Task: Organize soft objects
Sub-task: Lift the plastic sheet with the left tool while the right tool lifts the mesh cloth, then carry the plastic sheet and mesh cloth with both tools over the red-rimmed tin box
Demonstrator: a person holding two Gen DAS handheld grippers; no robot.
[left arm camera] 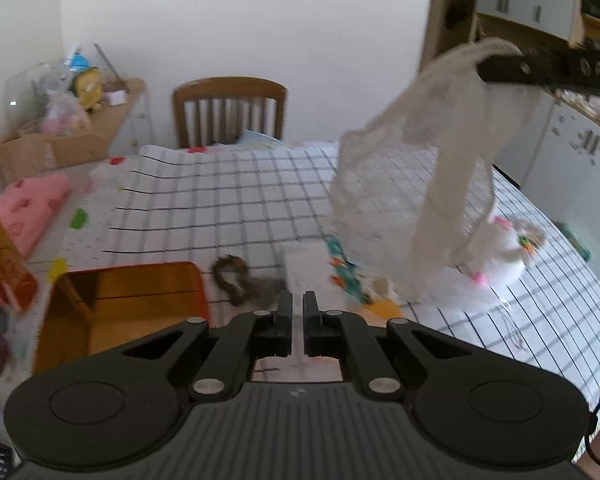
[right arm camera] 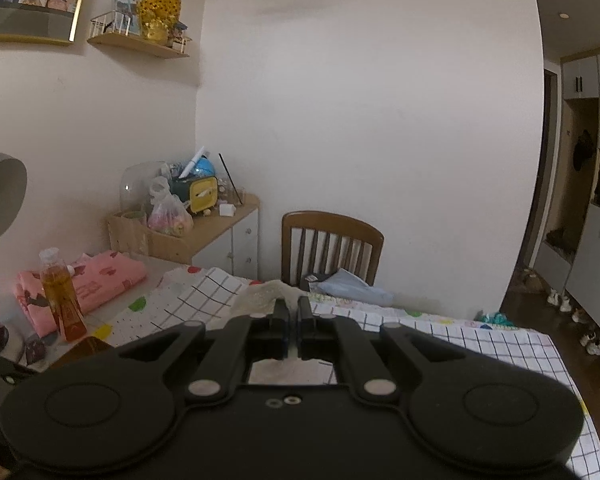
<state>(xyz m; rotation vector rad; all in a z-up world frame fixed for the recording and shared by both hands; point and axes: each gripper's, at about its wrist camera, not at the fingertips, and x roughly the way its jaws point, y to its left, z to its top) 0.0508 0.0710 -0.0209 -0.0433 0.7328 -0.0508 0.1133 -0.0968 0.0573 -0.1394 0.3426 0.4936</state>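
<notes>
- Hanging at the upper right of the left wrist view, we see a sheer cream mesh cloth (left arm camera: 416,176) pinched by the right gripper (left arm camera: 485,67), whose black fingers reach in from the right edge; the cloth droops over the white tablecloth with a black grid (left arm camera: 220,208)
- From the right wrist view, our right gripper (right arm camera: 293,312) has its jaws pressed together on a fold of that same cream fabric (right arm camera: 268,292), which bunches just beyond the fingertips at the centre of the frame
- Our left gripper (left arm camera: 297,308) sits at the lower centre of its view with jaws together and nothing between them
- Below the hanging cloth, at the right, we see a white plush toy with pink trim (left arm camera: 500,252) lying on the table
- At the lower left sits an open orange-brown cardboard box (left arm camera: 140,300); just right of it lies a dark grey scrunchie-like loop (left arm camera: 236,280)
- A colourful patterned small cloth (left arm camera: 348,272) lies at the centre, near the cloth's lower edge
- A brown wooden chair (left arm camera: 230,108) stands beyond the table
</notes>
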